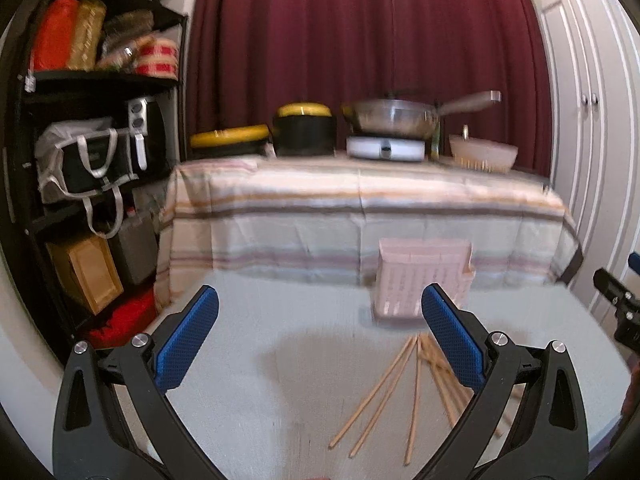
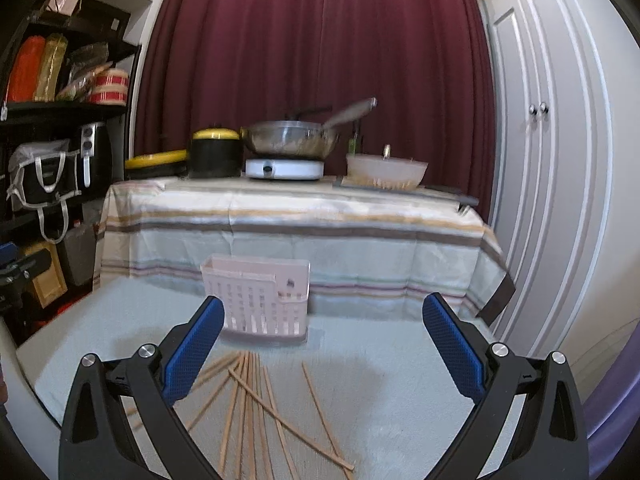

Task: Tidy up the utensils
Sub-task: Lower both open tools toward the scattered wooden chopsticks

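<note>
- Hovering over the pale table surface (image 2: 400, 400): left gripper (image 1: 320, 312) and right gripper (image 2: 323, 320) both spread wide, holding nothing.
- Chopsticks (image 2: 256, 408) lie fanned and crossing on the near surface; pink slotted holder (image 2: 256, 300) stands upright just beyond them.
- Step in hand, likely: the first pick. Best to take an outlying stick, e.g. the one lying apart on the right of the pile, not the crossed cluster.
- Close the ribbed blue pads across the stick's width, near mid-length, so it doesn't pivot.
- Sticks: thin, straight, light wood, prone to rolling. Holder: rigid plastic, open top, vented walls.
</note>
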A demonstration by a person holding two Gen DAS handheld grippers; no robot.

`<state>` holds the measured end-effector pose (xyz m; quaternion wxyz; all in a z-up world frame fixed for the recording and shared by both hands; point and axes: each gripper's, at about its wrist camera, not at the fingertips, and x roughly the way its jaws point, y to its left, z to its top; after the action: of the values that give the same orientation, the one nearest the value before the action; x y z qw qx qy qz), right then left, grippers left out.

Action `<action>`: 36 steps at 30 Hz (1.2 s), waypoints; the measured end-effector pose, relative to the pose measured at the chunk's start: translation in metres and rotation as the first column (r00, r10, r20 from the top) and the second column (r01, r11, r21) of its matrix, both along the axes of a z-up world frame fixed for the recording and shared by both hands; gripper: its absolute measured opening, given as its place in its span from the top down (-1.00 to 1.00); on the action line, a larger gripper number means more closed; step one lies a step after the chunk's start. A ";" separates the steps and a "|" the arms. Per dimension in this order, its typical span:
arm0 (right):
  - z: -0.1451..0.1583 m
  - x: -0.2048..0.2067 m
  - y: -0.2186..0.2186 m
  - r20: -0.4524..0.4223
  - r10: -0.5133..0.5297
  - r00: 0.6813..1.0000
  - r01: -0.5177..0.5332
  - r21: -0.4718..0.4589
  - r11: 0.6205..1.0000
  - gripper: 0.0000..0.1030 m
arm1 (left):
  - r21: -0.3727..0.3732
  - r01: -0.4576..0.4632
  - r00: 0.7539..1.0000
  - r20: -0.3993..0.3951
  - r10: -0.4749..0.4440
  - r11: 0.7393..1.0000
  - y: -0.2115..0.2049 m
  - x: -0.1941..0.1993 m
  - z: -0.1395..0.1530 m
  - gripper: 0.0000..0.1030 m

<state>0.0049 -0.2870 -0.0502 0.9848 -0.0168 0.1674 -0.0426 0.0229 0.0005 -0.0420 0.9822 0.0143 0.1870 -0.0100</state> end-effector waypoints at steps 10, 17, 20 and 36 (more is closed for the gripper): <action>-0.086 0.028 -0.020 -0.174 0.032 0.984 -0.030 0.015 0.999 -0.87 | 0.028 0.039 0.980 -0.198 -0.032 0.999 0.007 0.045 -0.104 -0.92; -0.134 0.037 -0.038 -0.295 0.063 0.953 -0.047 0.059 0.997 -0.05 | 0.043 0.031 0.970 -0.243 -0.020 0.999 0.010 0.053 -0.140 -0.92; -0.149 0.038 -0.044 -0.339 0.070 0.938 -0.047 0.076 0.996 -0.01 | 0.041 0.026 0.969 -0.246 -0.015 0.999 0.010 0.053 -0.148 -0.91; -0.180 0.032 -0.050 -0.416 0.113 0.902 -0.069 0.121 0.990 0.13 | 0.049 0.042 0.955 -0.296 -0.026 0.998 0.002 0.055 -0.170 -0.82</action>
<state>0.0371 -0.3371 -0.2298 0.9258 0.0174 0.3772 0.0168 0.0775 0.0027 -0.2117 0.9423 0.0430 0.3313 -0.0236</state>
